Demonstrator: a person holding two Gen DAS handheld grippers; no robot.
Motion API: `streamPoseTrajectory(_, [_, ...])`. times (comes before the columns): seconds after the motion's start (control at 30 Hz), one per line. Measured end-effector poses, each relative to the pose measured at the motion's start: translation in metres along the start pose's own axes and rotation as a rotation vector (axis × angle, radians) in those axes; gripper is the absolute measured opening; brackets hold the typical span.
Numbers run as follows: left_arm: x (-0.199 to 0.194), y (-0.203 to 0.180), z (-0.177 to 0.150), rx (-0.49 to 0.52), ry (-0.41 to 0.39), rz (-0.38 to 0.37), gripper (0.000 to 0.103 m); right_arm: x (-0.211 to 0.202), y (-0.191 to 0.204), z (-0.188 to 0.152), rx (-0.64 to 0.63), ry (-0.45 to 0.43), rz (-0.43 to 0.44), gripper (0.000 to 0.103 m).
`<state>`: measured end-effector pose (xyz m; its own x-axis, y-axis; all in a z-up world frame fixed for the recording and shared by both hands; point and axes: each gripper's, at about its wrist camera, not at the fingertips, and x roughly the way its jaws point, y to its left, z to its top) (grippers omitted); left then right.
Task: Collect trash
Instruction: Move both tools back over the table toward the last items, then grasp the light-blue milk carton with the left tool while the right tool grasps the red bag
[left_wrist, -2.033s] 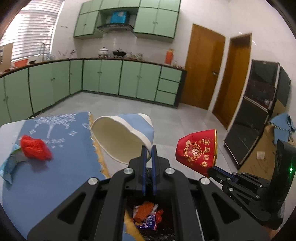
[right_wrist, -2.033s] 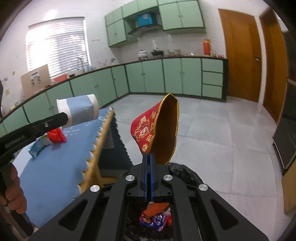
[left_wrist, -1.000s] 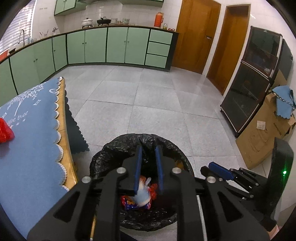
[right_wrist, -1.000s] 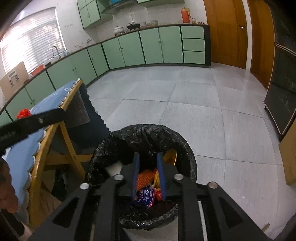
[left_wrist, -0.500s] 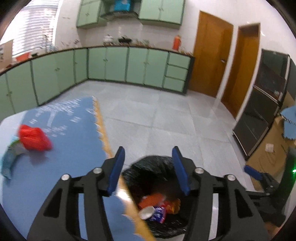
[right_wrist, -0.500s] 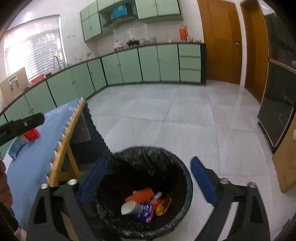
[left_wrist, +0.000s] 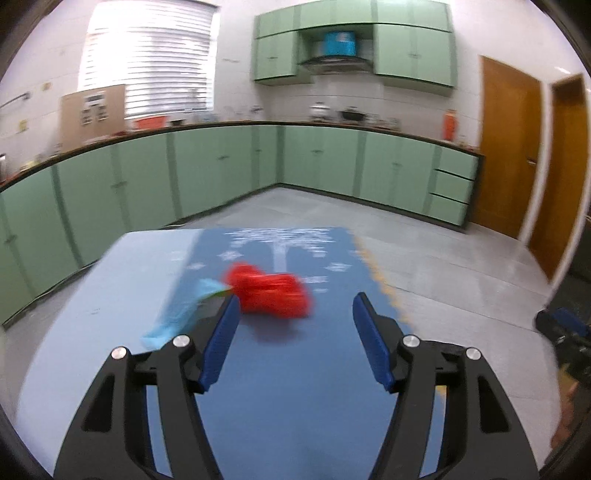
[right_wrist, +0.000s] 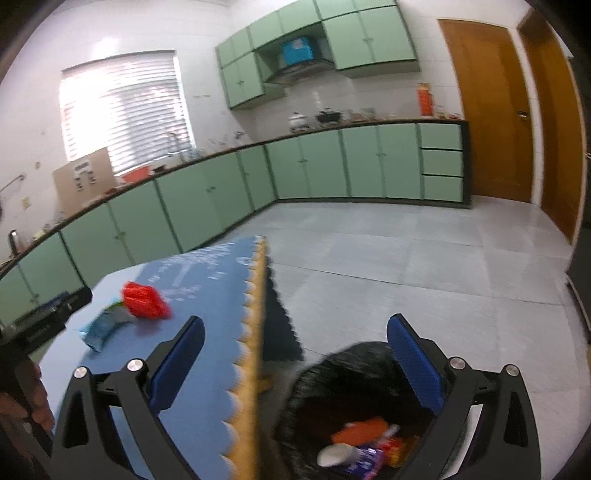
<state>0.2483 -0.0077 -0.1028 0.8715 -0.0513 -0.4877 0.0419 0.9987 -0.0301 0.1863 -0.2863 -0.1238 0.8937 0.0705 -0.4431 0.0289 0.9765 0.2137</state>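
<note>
The red crinkly wrapper (left_wrist: 271, 293) looks light and squishy – pinch its fat middle (left gripper (left_wrist: 293, 339) opening, right gripper (right_wrist: 295, 363) wide, both empty)

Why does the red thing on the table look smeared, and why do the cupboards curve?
Left wrist view: motion blur smears the red wrapper; the fisheye lens bends the cupboards. Right wrist view: the bin is blurred and the window glares white.
</note>
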Motion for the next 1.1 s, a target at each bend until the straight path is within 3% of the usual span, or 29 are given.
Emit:
streamPoseTrajectory(0.2, [0.015,0.069,0.001,-0.063,0.028,0.121,0.062,0.034,0.072,0.003,-0.059,-0.007,0.095,0.097])
streamPoseTrajectory(0.47, [0.040,0.108,-0.008,-0.110,0.090,0.115,0.063,0.080,0.136,0.001,-0.121,0.007,0.146,0.097])
streamPoseTrajectory(1.0, [0.097,0.104,-0.019,-0.093,0.209,0.115,0.065,0.114,0.143,0.006,-0.118,0.028,0.134,0.097])
streamPoseTrajectory(1.1, [0.104,0.101,-0.022,-0.090,0.241,0.108,0.059,0.117,0.143,0.005,-0.123,0.032,0.137,0.097])
